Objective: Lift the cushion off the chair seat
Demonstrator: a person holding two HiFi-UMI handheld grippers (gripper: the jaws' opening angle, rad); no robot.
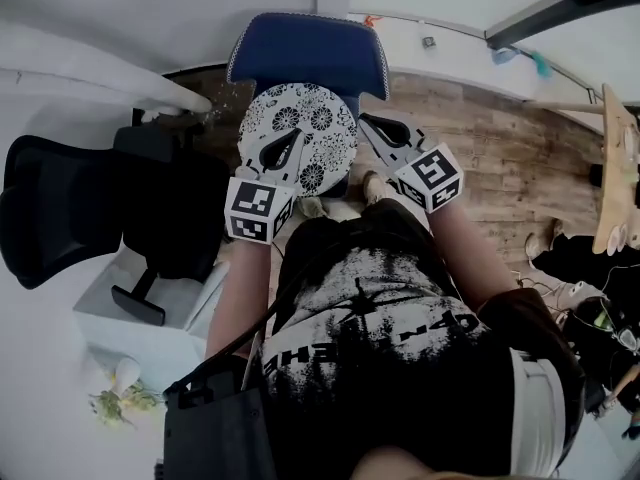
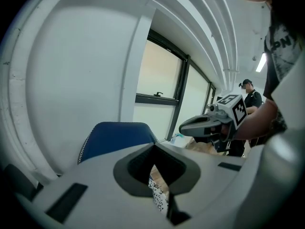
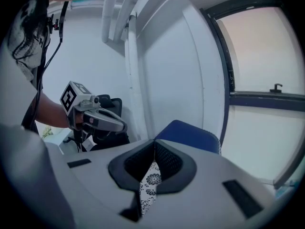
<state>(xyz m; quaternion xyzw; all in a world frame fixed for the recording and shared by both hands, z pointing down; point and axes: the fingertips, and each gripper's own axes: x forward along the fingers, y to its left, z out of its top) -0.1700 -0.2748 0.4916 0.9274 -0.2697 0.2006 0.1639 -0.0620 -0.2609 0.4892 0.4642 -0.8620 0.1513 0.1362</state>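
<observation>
Over a blue chair (image 1: 300, 53), left gripper (image 1: 296, 138) and right gripper (image 1: 366, 120) pinch the round floral cushion (image 1: 312, 108).

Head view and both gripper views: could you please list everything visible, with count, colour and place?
cushion: one, white with black floral print, over the blue chair's seat
blue chair: one, blue, straight ahead by the white wall
office chair: one, black, at the left
window: one, dark-framed, behind the blue chair
floor: brown wood, right of the chairs
flowers: one small sprig, pale green, lower left
bystander: one, dark clothes, far background
left gripper: one, grey, shut on the cushion's left side
right gripper: one, grey, shut on the cushion's right edge
</observation>
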